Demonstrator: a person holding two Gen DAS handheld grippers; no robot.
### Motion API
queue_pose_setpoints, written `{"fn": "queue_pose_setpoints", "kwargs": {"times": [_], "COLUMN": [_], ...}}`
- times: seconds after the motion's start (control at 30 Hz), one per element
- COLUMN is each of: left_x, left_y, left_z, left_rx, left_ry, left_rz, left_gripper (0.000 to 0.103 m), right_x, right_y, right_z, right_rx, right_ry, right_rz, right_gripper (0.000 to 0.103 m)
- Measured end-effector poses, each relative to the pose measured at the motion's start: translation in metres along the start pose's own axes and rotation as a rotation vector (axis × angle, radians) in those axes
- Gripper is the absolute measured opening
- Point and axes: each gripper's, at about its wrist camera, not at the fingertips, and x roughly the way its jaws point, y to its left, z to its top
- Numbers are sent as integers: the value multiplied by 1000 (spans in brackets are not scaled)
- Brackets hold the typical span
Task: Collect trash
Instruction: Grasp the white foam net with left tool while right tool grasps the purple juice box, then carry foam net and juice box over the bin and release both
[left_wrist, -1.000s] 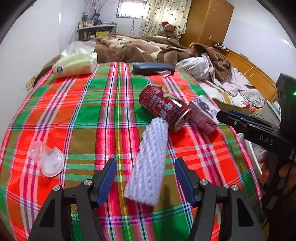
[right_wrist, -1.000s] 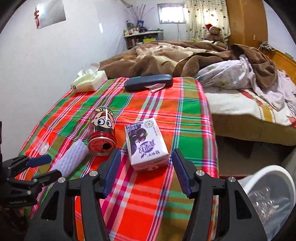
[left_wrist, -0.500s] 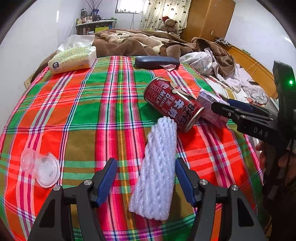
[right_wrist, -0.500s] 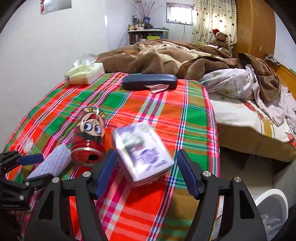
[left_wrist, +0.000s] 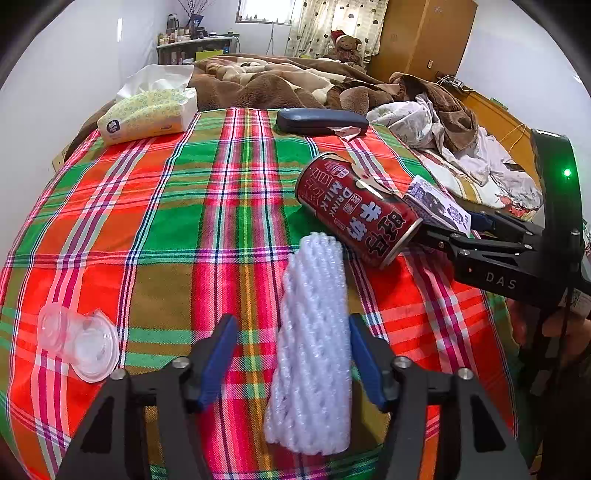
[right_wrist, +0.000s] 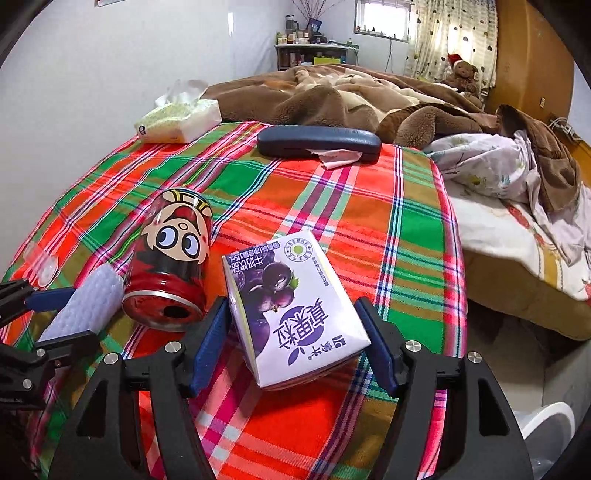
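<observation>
A white foam net sleeve (left_wrist: 314, 350) lies on the plaid cloth between the open fingers of my left gripper (left_wrist: 290, 354); it also shows in the right wrist view (right_wrist: 85, 308). A red milk can (left_wrist: 356, 208) lies on its side beyond it and shows in the right wrist view (right_wrist: 173, 258). A purple milk carton (right_wrist: 295, 312) sits between the open fingers of my right gripper (right_wrist: 293, 345), seemingly tilted up at its near end; the jaws are not closed on it. The carton shows in the left wrist view (left_wrist: 437, 206). A clear plastic cup (left_wrist: 79, 341) lies at the left.
A tissue pack (left_wrist: 146, 116) and a dark glasses case (left_wrist: 321, 122) with a paper scrap (right_wrist: 340, 158) lie at the far side. A white bin (right_wrist: 546, 439) stands below the table's right edge. A bed with blankets (right_wrist: 332, 96) is behind.
Both grippers have moved forward. The foam sleeve now lies deeper between the left fingers, and the carton deeper between the right fingers.
</observation>
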Motion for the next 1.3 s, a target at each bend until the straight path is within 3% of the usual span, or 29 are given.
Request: {"fn": "queue_pose_setpoints", "kwargs": {"times": [0.3,0.63,1.3], "left_x": [1,-8,-68], "left_y": [-5,-9,-68], "left_z": [1,-3,-15], "left_rx": [-3,-33,77], "left_ry": [-4,-27,-129], "left_rz": [-13,-33,-78], "left_gripper": [33,32,32], "right_x": [-4,-19,-82], "right_y": [-5,-8,-25], "right_z": [-5,-15,-48], "right_rx": [59,105,209], "right_ry": [0,-38,-160], "right_rz": [13,11,27], "right_gripper": [68,63,62]}}
